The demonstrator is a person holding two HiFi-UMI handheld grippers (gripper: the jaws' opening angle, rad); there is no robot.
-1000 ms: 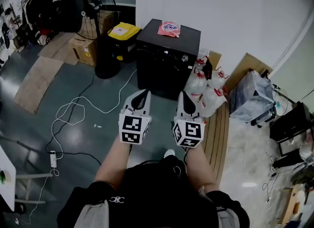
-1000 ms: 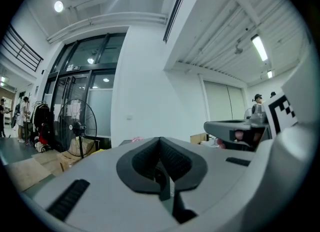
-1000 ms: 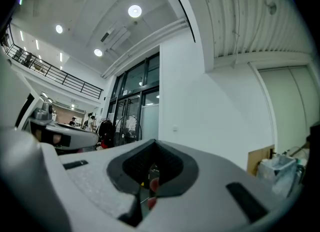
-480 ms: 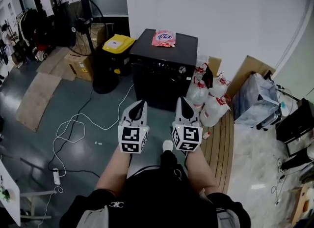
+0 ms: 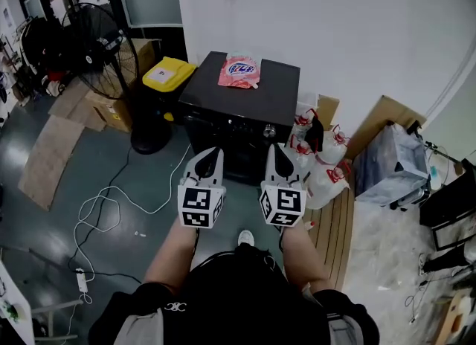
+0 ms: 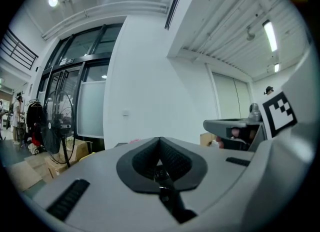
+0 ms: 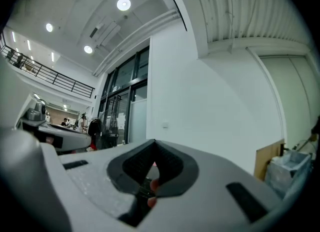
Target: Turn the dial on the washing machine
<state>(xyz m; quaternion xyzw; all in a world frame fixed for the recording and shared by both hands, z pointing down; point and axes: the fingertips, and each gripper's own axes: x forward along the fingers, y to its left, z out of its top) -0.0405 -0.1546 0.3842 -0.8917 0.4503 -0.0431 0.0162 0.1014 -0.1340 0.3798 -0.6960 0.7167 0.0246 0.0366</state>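
A black washing machine point(image 5: 239, 102) stands against the white wall in the head view. A pink packet point(image 5: 239, 71) lies on its lid, and a small silver dial point(image 5: 269, 131) sits on the right of its front panel. Both grippers are held level, side by side, just short of the machine's front. My left gripper point(image 5: 210, 156) is shut and empty; its dark pads point(image 6: 172, 157) meet in the left gripper view. My right gripper point(image 5: 280, 152) is shut and empty too, a little below the dial. The machine is hidden behind the jaws in both gripper views.
A black standing fan point(image 5: 97, 53) and a yellow-lidded bin point(image 5: 169, 74) stand left of the machine. Plastic jugs with red caps point(image 5: 316, 154), cardboard and a grey bag point(image 5: 390, 165) crowd its right side. A white cable point(image 5: 111, 202) loops over the floor at left.
The person has walked toward the washing machine, so it now sits larger and closer to both grippers. Both grippers have stayed shut and side by side.
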